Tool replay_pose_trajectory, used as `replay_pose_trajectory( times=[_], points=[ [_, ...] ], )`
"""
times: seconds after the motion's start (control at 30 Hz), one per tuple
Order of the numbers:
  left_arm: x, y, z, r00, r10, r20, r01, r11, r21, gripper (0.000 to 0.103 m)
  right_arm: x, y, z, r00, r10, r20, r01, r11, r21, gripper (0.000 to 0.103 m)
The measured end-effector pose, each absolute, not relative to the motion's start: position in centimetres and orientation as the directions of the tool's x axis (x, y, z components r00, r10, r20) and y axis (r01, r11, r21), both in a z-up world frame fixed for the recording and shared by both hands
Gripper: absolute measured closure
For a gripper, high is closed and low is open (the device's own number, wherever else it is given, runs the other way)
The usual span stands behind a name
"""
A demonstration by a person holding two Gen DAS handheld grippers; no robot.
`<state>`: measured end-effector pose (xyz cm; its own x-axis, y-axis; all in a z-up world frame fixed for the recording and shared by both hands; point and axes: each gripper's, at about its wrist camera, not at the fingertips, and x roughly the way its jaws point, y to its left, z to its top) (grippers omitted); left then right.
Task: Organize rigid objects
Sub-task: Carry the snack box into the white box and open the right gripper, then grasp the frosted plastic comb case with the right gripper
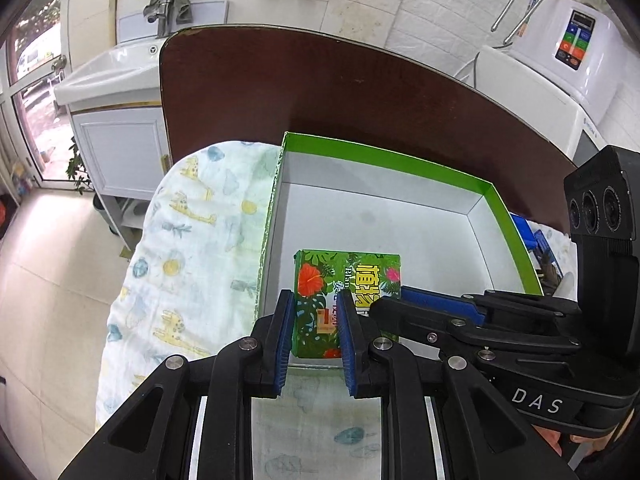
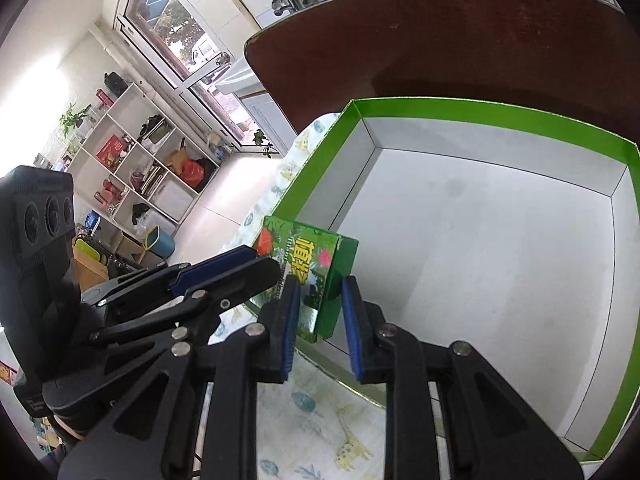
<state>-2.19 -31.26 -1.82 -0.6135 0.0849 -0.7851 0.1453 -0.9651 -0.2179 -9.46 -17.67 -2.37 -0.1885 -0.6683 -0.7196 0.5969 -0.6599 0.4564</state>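
Observation:
A small green carton printed with red flowers and yellow characters (image 1: 348,276) (image 2: 304,248) hangs over the near left corner of a large shallow box with a green rim (image 1: 384,156) (image 2: 480,108) and a bare white floor. My left gripper (image 1: 316,312) is shut on the carton's near end, one blue pad on each side. My right gripper (image 2: 322,300) is shut on the same carton at its other near corner. In the left wrist view the right gripper (image 1: 394,298) comes in from the right. In the right wrist view the left gripper (image 2: 260,260) comes in from the left.
The shallow box lies on a patterned cloth (image 1: 192,240) over a dark brown table (image 1: 320,80). Blue items (image 1: 528,232) sit just past the box's right wall. A washbasin (image 1: 108,76), a white appliance (image 1: 560,60) and an open shelf unit (image 2: 132,168) stand around the table.

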Motion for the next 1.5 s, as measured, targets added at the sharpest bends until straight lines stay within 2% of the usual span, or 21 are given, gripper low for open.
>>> replay_pose_trajectory(
  times=[0.13, 0.27, 0.4, 0.43, 0.5, 0.53, 0.57, 0.63, 0.7, 0.8, 0.9, 1.03, 1.17, 1.5],
  points=[
    [-2.9, -31.5, -3.0, -0.588, 0.086, -0.804, 0.150, -0.965, -0.213, 0.084, -9.9, -18.2, -3.4, -0.170, -0.637, -0.752, 0.583, -0.680, 0.444, 0.084],
    [-2.5, -31.2, -2.6, -0.592, 0.074, -0.802, 0.160, -0.965, -0.207, 0.084, -10.1, -17.8, -3.7, -0.153, -0.618, -0.771, 0.566, -0.694, 0.444, 0.080],
    [-2.2, -28.5, -0.8, -0.630, 0.075, -0.773, 0.145, -0.967, -0.212, 0.084, -8.7, -14.6, -1.6, -0.255, -0.616, -0.745, 0.595, -0.707, 0.381, 0.078],
    [-2.3, -27.3, -0.2, -0.638, 0.100, -0.763, 0.119, -0.967, -0.225, 0.080, -8.3, -13.0, -0.8, -0.290, -0.617, -0.731, 0.594, -0.715, 0.369, 0.075],
    [-2.7, -24.2, 1.2, -0.656, 0.162, -0.737, 0.048, -0.966, -0.255, 0.067, -7.9, -8.5, 0.8, -0.362, -0.621, -0.695, 0.562, -0.740, 0.369, 0.071],
    [-2.9, -22.6, 1.9, -0.664, 0.186, -0.724, 0.014, -0.965, -0.261, 0.056, -7.9, -6.5, 1.2, -0.396, -0.613, -0.684, 0.538, -0.758, 0.368, 0.066],
    [-3.2, -20.7, 2.7, -0.672, 0.207, -0.711, -0.023, -0.966, -0.259, 0.046, -7.8, -3.8, 1.6, -0.446, -0.587, -0.676, 0.498, -0.790, 0.358, 0.065],
    [-3.8, -16.5, 3.8, -0.685, 0.244, -0.687, -0.110, -0.966, -0.234, 0.036, -7.9, 1.7, 2.0, -0.547, -0.485, -0.682, 0.385, -0.869, 0.310, 0.058],
    [-4.5, -12.3, 4.3, -0.675, 0.291, -0.678, -0.191, -0.957, -0.220, 0.036, -8.2, 6.1, 1.5, -0.592, -0.407, -0.696, 0.291, -0.913, 0.286, 0.058],
    [-6.0, -7.0, 3.6, -0.620, 0.354, -0.700, -0.265, -0.935, -0.237, 0.036, -8.6, 12.7, -0.4, -0.577, -0.353, -0.736, 0.139, -0.931, 0.337, 0.058],
    [-7.4, -2.8, 2.0, -0.571, 0.367, -0.735, -0.306, -0.925, -0.224, 0.036, -8.1, 15.6, -1.8, -0.566, -0.330, -0.756, 0.087, -0.935, 0.344, 0.058],
    [-8.1, 1.0, -0.8, -0.523, 0.324, -0.788, -0.344, -0.927, -0.152, 0.036, -8.4, 18.1, -3.3, -0.548, -0.354, -0.758, 0.059, -0.920, 0.388, 0.058],
    [-8.5, 2.1, -3.0, -0.480, 0.309, -0.821, -0.338, -0.929, -0.152, 0.036, -9.5, 19.0, -4.1, -0.540, -0.391, -0.745, 0.069, -0.903, 0.424, 0.058],
    [-9.5, 2.4, -5.3, -0.460, 0.287, -0.841, -0.375, -0.921, -0.109, 0.036, -13.8, 17.1, -6.1, -0.470, -0.481, -0.740, 0.061, -0.854, 0.517, 0.058]
  ],
)
